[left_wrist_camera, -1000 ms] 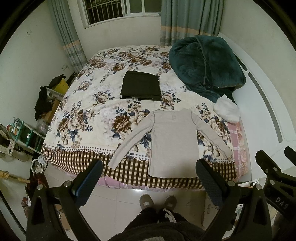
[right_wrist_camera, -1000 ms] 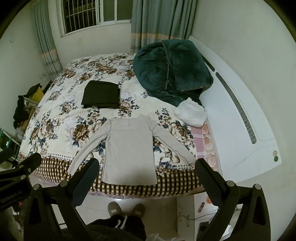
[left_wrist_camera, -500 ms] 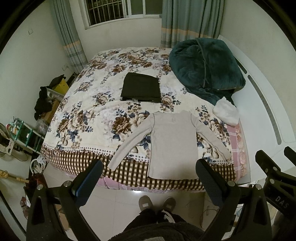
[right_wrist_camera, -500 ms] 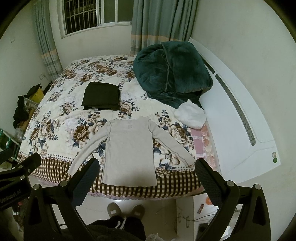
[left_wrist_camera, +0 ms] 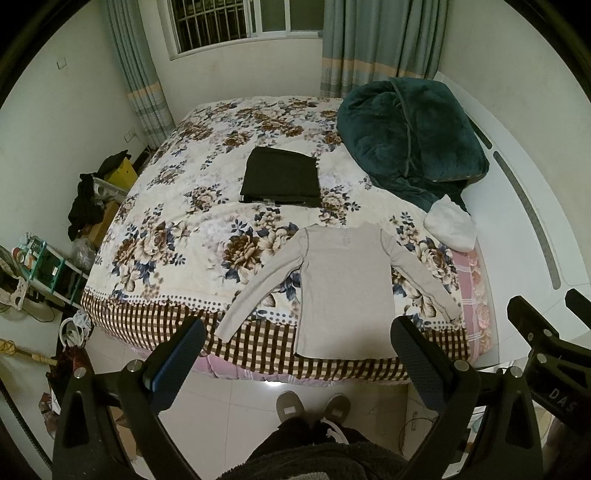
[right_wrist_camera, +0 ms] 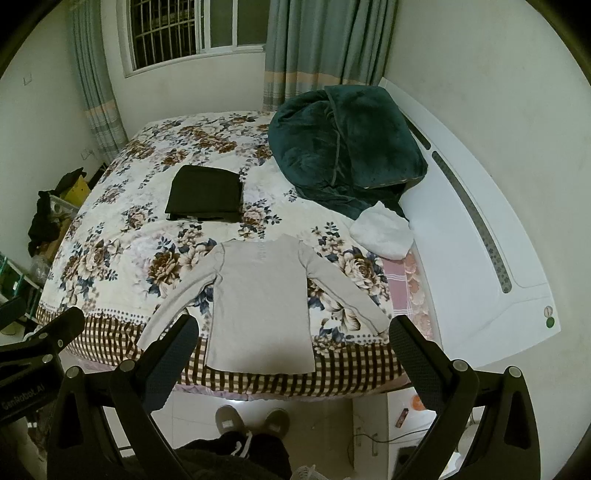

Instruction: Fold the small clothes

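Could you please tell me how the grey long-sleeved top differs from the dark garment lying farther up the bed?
The grey top lies spread flat with both sleeves out; the dark garment is already folded into a compact rectangle. The grey top is pale and sits at the near edge, its hem over the checked border; the dark garment is near-black and lies mid-bed. Both rest on the floral bedspread, untouched by either gripper.

A bedroom around a flower-patterned bed

The bed (left_wrist_camera: 177,236) wears a floral cover with a brown checked border along its near edge, and a white headboard (right_wrist_camera: 480,236) runs along its right side. A bulky dark green blanket (left_wrist_camera: 410,140) is heaped against the headboard, with a small white bundle (left_wrist_camera: 448,227) just beside it. Grey-green curtains (right_wrist_camera: 325,48) flank a barred window (right_wrist_camera: 192,29). On the left, dark clothes (left_wrist_camera: 86,203) drape over a yellow box (left_wrist_camera: 120,173) near a cluttered rack (left_wrist_camera: 44,262). Grey slippers (right_wrist_camera: 251,421) stand on the tiled floor (left_wrist_camera: 229,413).
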The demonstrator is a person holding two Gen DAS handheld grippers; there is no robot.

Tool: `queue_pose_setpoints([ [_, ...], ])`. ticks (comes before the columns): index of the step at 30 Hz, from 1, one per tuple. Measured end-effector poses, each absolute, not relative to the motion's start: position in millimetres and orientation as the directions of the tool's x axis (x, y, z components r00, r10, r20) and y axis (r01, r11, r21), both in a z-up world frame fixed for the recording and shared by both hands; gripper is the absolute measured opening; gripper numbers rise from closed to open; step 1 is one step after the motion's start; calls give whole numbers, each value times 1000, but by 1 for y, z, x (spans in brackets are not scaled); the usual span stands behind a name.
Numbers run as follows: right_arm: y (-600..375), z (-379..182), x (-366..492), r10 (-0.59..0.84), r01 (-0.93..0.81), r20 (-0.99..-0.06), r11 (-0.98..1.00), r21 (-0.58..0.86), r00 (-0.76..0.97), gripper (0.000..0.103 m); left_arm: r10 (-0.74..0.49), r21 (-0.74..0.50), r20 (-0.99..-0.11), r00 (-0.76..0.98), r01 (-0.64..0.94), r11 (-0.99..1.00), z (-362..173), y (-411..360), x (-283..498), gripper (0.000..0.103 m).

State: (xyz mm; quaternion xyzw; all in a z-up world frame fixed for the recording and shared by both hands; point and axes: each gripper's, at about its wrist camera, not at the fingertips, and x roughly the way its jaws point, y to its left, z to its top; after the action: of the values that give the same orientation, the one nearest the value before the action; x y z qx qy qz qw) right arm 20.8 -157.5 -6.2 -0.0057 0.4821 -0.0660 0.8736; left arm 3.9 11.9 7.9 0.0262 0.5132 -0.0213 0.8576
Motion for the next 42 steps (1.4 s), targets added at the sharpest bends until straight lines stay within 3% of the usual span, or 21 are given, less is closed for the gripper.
queue_pose_setpoints([
  [36, -154, -1, 25, -124, 114, -834, 991, -74, 537, 103, -20, 12, -874, 486, 62, 998, 25, -4, 24, 102],
  [42, -157, -10, 52, -128, 171, -843, 984, -44, 522, 103, 23, 52, -844, 536, 39, 998, 11, -2, 44, 103],
])
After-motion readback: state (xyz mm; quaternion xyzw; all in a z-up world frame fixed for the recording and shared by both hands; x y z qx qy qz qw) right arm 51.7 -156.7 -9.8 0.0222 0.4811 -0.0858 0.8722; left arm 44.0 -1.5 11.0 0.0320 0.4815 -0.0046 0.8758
